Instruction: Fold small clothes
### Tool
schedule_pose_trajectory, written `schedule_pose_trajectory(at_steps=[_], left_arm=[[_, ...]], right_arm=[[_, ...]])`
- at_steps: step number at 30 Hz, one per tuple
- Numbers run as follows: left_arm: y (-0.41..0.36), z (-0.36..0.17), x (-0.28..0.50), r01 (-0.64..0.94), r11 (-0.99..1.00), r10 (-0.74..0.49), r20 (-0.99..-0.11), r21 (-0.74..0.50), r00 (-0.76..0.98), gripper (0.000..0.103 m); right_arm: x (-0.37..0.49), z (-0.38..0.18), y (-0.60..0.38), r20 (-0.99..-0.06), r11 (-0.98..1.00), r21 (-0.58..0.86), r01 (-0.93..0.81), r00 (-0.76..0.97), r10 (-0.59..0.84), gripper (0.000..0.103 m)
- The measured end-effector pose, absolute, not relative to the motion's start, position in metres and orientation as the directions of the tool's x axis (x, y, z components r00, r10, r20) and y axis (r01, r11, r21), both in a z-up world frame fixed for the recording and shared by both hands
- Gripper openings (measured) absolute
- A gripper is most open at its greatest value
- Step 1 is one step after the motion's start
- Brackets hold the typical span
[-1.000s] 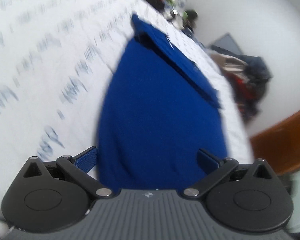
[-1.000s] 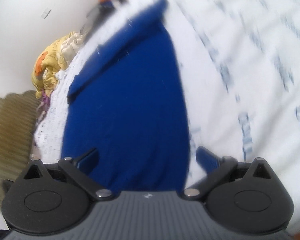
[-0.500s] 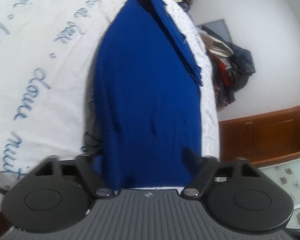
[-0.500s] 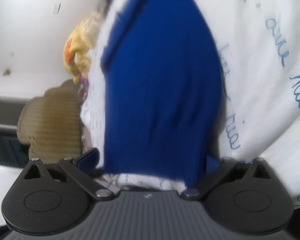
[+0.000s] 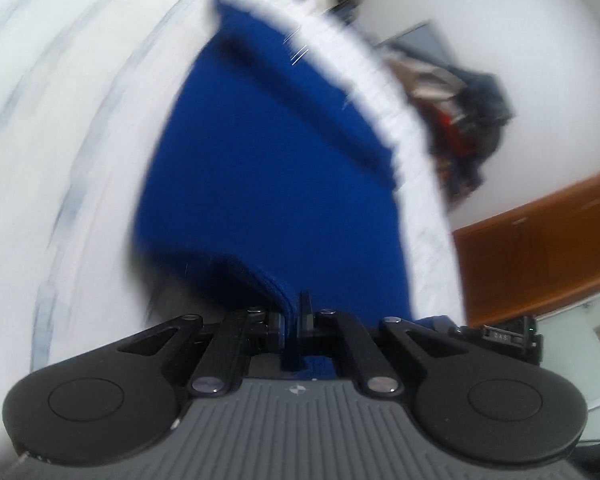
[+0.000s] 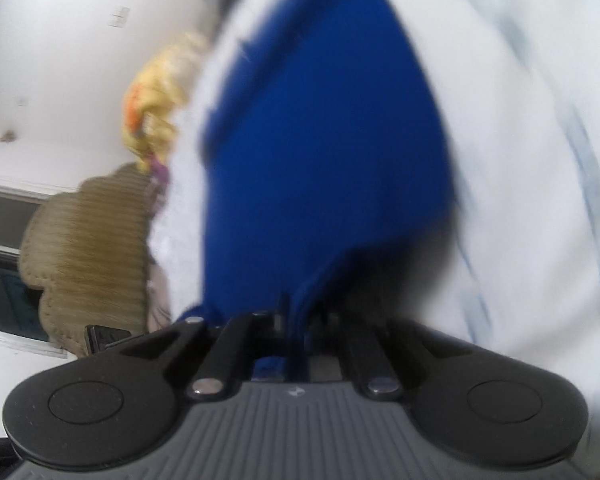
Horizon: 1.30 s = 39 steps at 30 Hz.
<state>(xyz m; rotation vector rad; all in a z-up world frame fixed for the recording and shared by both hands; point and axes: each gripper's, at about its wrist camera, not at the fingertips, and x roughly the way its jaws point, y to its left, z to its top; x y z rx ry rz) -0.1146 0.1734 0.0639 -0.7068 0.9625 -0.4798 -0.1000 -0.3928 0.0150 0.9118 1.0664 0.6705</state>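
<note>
One blue garment [image 5: 268, 168]; two grippers, left [image 5: 294, 316], right [image 6: 294, 316], jaws clamped on hem.

My left gripper [image 5: 294, 316] pinching the near hem of the blue garment [image 5: 268, 168], my fingers [image 5: 305, 312] having just been closing on it, cloth lying along the white bed [image 5: 60, 128], clothes pile [image 5: 464, 120] blurring beyond.

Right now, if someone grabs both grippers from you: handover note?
Left gripper: jaws have just been closing, now shut on the near hem of the blue garment.
Right gripper: the same, shut on the near hem at its own corner.
Garment: flat on the white printed bedsheet, far side already folded in along one edge.
Done: both near corners gripped.
Left: probably carry the hem toward the far end, release, smooth.
</note>
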Motion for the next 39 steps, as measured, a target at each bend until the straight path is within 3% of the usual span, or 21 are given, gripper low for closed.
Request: schedule_pose_trajectory(at_steps=[4, 8, 11, 18, 19, 20, 21, 22, 23, 25, 28, 33, 35, 37, 39], left_arm=[[0.171, 0.101, -0.039, 0.178, 0.671, -0.646, -0.451, -0.720, 0.616, 0.004], [0.155, 0.116, 0.055, 0.209, 0.701, -0.608, -0.419, -0.682, 0.675, 0.004], [0.143, 0.118, 0.118, 0.208, 0.735, -0.571, -0.425, -0.645, 0.702, 0.004], [0.134, 0.077, 0.223, 0.094, 0.783, -0.489, -0.516, -0.614, 0.704, 0.004], [0.140, 0.072, 0.230, 0.063, 0.792, -0.462, -0.529, -0.607, 0.712, 0.008], [0.145, 0.068, 0.235, 0.018, 0.796, -0.429, -0.543, -0.605, 0.722, 0.016], [0.152, 0.065, 0.236, -0.016, 0.782, -0.415, -0.539, -0.624, 0.733, 0.024], [0.159, 0.064, 0.233, -0.036, 0.762, -0.404, -0.518, -0.646, 0.754, 0.050], [0.166, 0.067, 0.223, -0.053, 0.755, -0.375, -0.497, -0.654, 0.783, 0.079], [0.176, 0.081, 0.188, -0.058, 0.782, -0.304, -0.461, -0.621, 0.834, 0.096], [0.185, 0.090, 0.120, -0.046, 0.830, -0.265, -0.466, -0.556, 0.844, 0.094], [0.202, 0.043, 0.039, -0.180, 0.786, -0.281, -0.601, -0.591, 0.748, 0.086], [0.202, 0.022, 0.029, -0.227, 0.744, -0.314, -0.628, -0.629, 0.712, 0.084], [0.196, 0.020, 0.022, -0.199, 0.733, -0.335, -0.599, -0.651, 0.727, 0.085], [0.189, 0.019, 0.028, -0.182, 0.717, -0.366, -0.585, -0.673, 0.723, 0.078]], right_arm=[[-0.024, 0.045, -0.399, -0.310, 0.418, 0.897, -0.143, 0.469, 0.827, 0.005], [0.073, 0.051, -0.404, -0.239, 0.377, 0.914, -0.150, 0.551, 0.800, 0.005], [0.141, 0.044, -0.408, -0.235, 0.364, 0.924, -0.117, 0.577, 0.782, 0.005], [0.264, 0.002, -0.381, -0.343, 0.399, 0.916, 0.041, 0.596, 0.726, 0.010], [0.272, -0.006, -0.380, -0.368, 0.402, 0.912, 0.081, 0.594, 0.715, 0.018], [0.280, -0.012, -0.376, -0.393, 0.411, 0.905, 0.112, 0.591, 0.704, 0.046], [0.282, -0.014, -0.375, -0.421, 0.427, 0.893, 0.144, 0.603, 0.677, 0.064], [0.279, -0.012, -0.376, -0.432, 0.435, 0.886, 0.159, 0.626, 0.649, 0.080], [0.272, -0.006, -0.378, -0.407, 0.426, 0.894, 0.140, 0.652, 0.640, 0.081], [0.242, 0.012, -0.387, -0.342, 0.412, 0.908, 0.072, 0.694, 0.633, 0.085], [0.180, 0.030, -0.397, -0.356, 0.499, 0.867, -0.002, 0.699, 0.621, 0.094], [0.093, 0.010, -0.393, -0.632, 0.769, 0.637, 0.052, 0.606, 0.483, 0.095], [0.075, 0.003, -0.385, -0.615, 0.767, 0.642, 0.010, 0.604, 0.507, 0.094], [0.066, 0.005, -0.374, -0.614, 0.763, 0.645, -0.025, 0.578, 0.538, 0.094], [0.070, 0.008, -0.361, -0.597, 0.739, 0.672, -0.050, 0.555, 0.580, 0.088]])
